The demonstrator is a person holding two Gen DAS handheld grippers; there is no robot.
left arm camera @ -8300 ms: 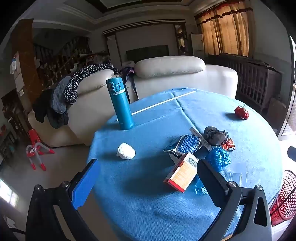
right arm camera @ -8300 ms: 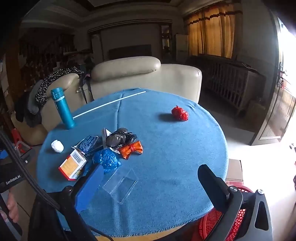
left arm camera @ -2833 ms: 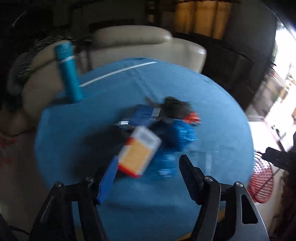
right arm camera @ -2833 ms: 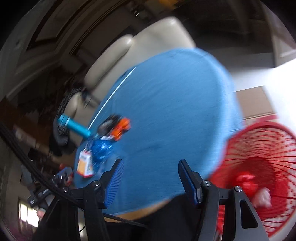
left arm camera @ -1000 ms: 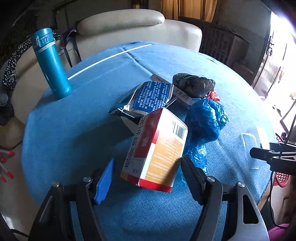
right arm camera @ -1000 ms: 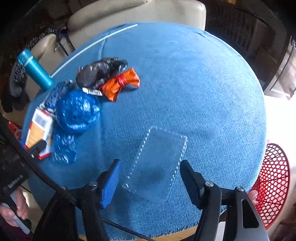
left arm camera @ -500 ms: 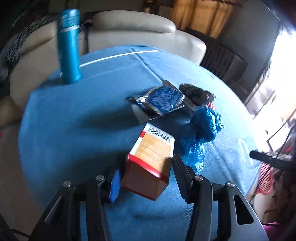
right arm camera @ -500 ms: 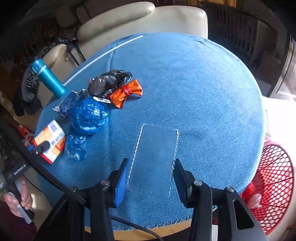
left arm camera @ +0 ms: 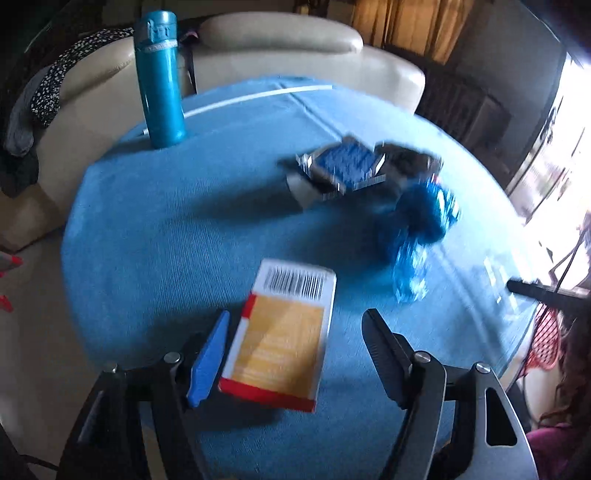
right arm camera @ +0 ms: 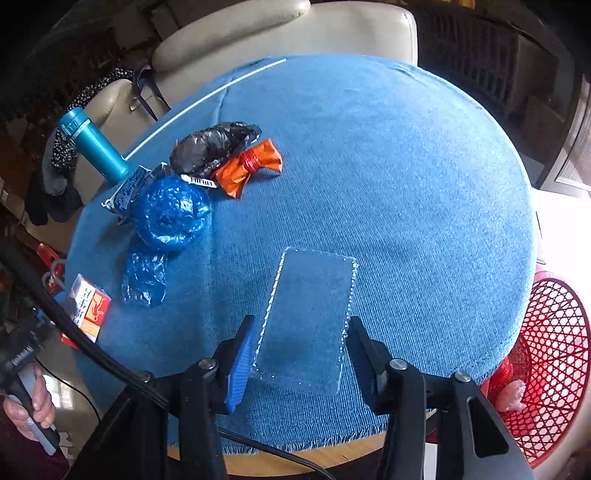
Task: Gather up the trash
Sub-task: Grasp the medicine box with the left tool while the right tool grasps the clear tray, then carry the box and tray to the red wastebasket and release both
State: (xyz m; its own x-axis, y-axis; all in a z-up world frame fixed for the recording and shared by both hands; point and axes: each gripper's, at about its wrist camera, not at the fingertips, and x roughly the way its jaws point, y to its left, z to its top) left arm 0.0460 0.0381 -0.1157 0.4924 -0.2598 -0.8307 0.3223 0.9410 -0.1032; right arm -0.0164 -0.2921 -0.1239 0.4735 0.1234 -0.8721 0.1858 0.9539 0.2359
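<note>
My left tongs (left arm camera: 295, 354) are opening again after pinching the orange carton (left arm camera: 280, 343) half a second ago; the carton is now lying loose on the desk (left arm camera: 166, 229) between the spread jaws, nearer the blue pad, so that pickup is failing. My right tongs (right arm camera: 299, 350) are easing slightly wider around the clear plastic tray (right arm camera: 310, 317), both pads sitting at its edges; I cannot tell if they are pressing. The red basket (right arm camera: 550, 354) is waiting beside the desk, right.

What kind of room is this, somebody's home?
Most likely a home living room: cream leather armchairs stand behind a round table under a blue cloth, curtains hang at the back, and clothes are draped over one chair.
</note>
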